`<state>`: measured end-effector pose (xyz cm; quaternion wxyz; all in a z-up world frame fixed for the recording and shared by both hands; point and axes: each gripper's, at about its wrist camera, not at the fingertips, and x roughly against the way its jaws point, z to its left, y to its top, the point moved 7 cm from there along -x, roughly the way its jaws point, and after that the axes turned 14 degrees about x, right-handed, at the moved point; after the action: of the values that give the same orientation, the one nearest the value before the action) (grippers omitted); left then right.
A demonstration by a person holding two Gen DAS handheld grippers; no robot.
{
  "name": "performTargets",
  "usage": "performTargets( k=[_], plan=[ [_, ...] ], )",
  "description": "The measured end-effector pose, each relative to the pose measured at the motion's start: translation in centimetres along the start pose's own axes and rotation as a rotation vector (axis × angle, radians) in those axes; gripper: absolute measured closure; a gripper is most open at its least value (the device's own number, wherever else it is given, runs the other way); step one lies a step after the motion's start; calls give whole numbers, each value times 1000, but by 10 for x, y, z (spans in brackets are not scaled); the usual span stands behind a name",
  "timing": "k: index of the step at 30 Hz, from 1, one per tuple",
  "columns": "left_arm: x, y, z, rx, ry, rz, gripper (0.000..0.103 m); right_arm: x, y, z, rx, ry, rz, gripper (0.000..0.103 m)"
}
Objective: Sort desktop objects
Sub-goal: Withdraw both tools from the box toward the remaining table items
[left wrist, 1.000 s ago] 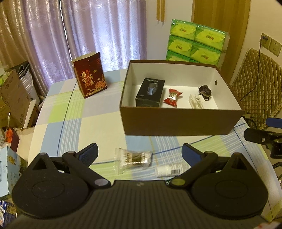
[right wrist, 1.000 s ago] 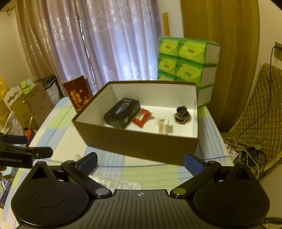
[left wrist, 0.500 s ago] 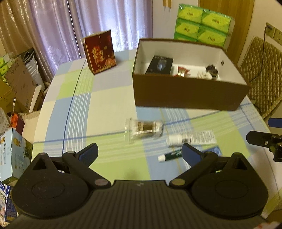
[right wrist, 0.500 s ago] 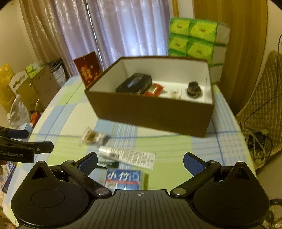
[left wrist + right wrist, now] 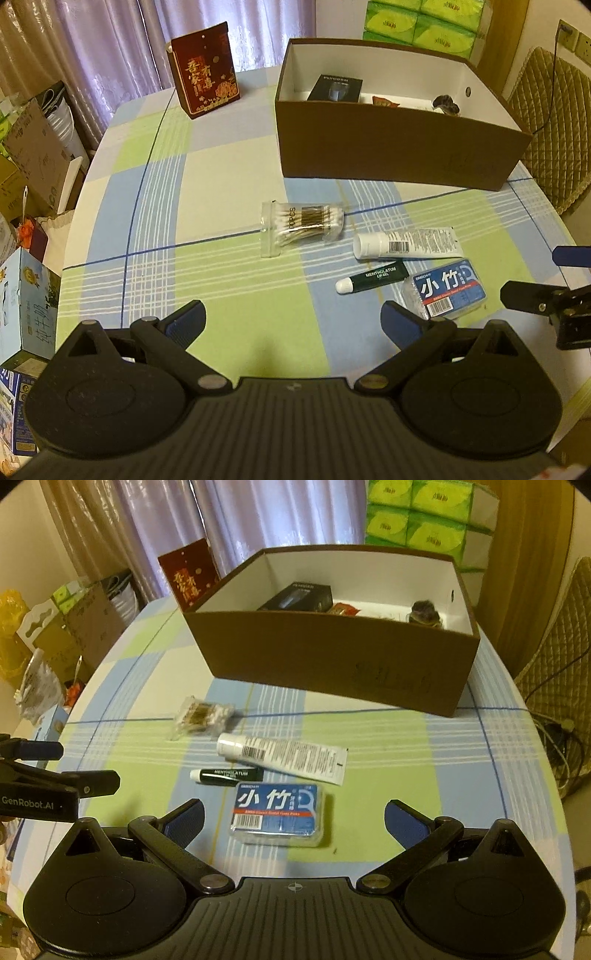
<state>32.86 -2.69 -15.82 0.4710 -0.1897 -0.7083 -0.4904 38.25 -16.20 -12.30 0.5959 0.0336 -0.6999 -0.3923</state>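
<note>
On the checked tablecloth lie a clear bag of cotton swabs [image 5: 301, 225] [image 5: 201, 716], a white tube [image 5: 406, 243] [image 5: 284, 757], a dark green lip gel tube [image 5: 373, 278] [image 5: 225, 774] and a blue floss-pick box [image 5: 447, 293] [image 5: 277, 812]. Behind them the brown box [image 5: 399, 147] [image 5: 332, 661] holds a black carton [image 5: 336, 88], a red packet and a dark round object. My left gripper [image 5: 291, 319] is open and empty above the near table edge. My right gripper [image 5: 293, 814] is open, with the floss-pick box lying between its fingers' line.
A dark red gift box [image 5: 205, 70] stands at the far left of the table. Green tissue packs [image 5: 432, 520] are stacked behind the brown box. A quilted chair [image 5: 554, 110] sits at the right; cardboard boxes [image 5: 33, 147] crowd the floor at the left.
Both grippers have pulled back and up from the brown box. The white tube, lip gel and floss-pick box have come into view near the front edge. Both stay open.
</note>
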Motion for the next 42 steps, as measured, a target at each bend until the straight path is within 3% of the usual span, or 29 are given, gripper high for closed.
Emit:
performTargets(
  k=[32,42],
  plan=[
    [-52,-8,13,-10,-5,69,4,-70,-21,20,20,23,136,2],
    [-65,-9,11,-20,-21,78,5,-93,-19,20,55,-13,139,3]
  ],
)
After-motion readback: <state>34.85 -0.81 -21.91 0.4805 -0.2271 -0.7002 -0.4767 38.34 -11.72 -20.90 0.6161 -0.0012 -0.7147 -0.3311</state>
